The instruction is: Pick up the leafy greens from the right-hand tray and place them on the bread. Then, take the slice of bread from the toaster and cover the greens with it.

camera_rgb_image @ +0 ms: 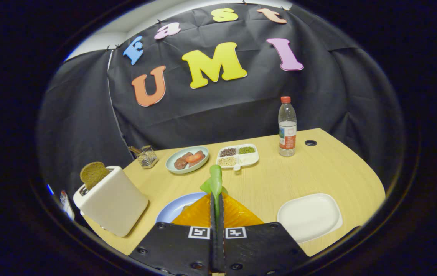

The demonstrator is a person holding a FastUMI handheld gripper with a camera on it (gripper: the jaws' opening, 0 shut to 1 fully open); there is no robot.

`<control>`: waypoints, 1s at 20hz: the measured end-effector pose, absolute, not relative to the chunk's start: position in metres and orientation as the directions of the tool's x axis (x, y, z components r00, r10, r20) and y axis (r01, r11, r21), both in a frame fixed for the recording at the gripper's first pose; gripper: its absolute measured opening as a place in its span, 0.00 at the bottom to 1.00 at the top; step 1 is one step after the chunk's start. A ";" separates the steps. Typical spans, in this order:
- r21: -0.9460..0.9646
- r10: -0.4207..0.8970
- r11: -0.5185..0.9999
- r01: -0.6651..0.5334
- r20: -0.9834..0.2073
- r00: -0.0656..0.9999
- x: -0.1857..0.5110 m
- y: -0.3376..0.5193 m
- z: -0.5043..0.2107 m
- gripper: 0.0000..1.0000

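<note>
The gripper has its 2 fingers pressed nearly together, pinching the leafy greens so that the leaf stands up past the fingertips. Holding it by the stem end keeps the broad part free to be laid flat.

Directly below the fingers sits the blue plate near the front edge of the table; the orange fingers hide most of it, so whether bread lies on it cannot be told, though it is the likely target. The greens hang over it and are not yet released.

The white tray at the table's front right corner is bare, which fits the greens having come from it. The toaster stands at the front left edge with 1 slice of bread poking up from its slot, within easy reach for the covering step.

Along the back edge stand a plate of food, a divided dish, a water bottle and a small glass holder, all well apart from the work area.
</note>
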State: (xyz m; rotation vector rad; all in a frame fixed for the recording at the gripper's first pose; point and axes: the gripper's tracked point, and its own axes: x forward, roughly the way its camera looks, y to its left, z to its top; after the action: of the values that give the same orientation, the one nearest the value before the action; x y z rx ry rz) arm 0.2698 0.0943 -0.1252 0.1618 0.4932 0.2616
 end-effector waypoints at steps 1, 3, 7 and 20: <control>0.195 0.265 0.961 -0.196 -0.453 0.851 0.271 0.098 -0.131 0.00; 0.117 0.194 0.981 -0.157 -0.464 0.864 0.275 0.098 -0.139 0.00; 0.018 0.092 0.995 -0.093 -0.442 0.892 0.278 0.100 -0.138 0.00; 0.175 0.205 0.975 -0.139 -0.452 0.868 0.269 0.181 -0.162 0.08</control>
State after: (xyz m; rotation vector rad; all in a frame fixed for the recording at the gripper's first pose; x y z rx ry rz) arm 0.2690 0.1810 -0.1623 0.1389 0.4878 0.1807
